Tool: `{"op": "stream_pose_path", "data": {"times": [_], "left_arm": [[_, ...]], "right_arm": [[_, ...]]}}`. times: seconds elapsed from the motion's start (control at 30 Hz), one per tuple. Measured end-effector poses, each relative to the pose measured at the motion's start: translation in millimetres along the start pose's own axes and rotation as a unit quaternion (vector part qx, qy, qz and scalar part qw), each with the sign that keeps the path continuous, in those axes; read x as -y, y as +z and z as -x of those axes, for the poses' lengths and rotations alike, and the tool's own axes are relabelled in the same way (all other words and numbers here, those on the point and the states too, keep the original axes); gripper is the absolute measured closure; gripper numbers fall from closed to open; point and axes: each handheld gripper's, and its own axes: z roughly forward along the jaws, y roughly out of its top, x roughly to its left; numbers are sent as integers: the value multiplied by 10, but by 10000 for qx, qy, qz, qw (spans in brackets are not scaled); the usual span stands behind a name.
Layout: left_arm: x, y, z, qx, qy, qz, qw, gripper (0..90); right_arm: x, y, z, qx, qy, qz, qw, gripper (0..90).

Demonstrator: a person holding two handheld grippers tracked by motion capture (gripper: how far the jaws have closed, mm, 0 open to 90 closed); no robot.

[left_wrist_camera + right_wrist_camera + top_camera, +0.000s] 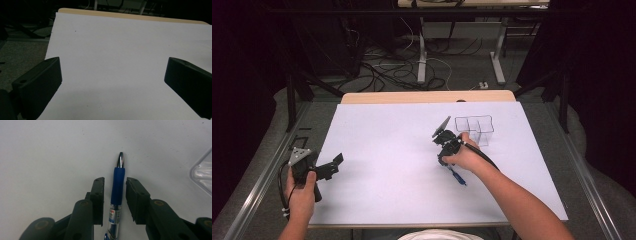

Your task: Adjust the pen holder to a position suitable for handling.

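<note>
Jaws of the right gripper are set on both sides of a blue pen, with small gaps, not yet pressed. The pen is laid on the white worktop, right of centre, near a clear organizer. The left gripper is held wide open at the near left.

Pen rear cut off by frame btm; clear organiser cropped at right edge.

A blue pen with a silver tip lies on the white table, between black jaws.
</note>
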Motion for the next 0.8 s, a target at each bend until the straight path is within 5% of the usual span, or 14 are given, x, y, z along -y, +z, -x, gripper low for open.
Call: {"op": "stream_pose_path", "data": {"times": [0.23,0.3,0.33,0.8], "left_arm": [[-1,4,-5,2,3,11,10000,12],[0,6,-5,8,-8,7,10000,12],[0,6,-6,7,-4,5,10000,12],[1,16,4,20,4,-22,10000,12]], "right_arm": [[-16,34,2,-21,12,-108,9999,722],[-33,21,4,92,13,-319,9994,730],[-21,60,6,64,53,-136,9999,733],[-49,74,45,108,166,-267,9994,781]]}}
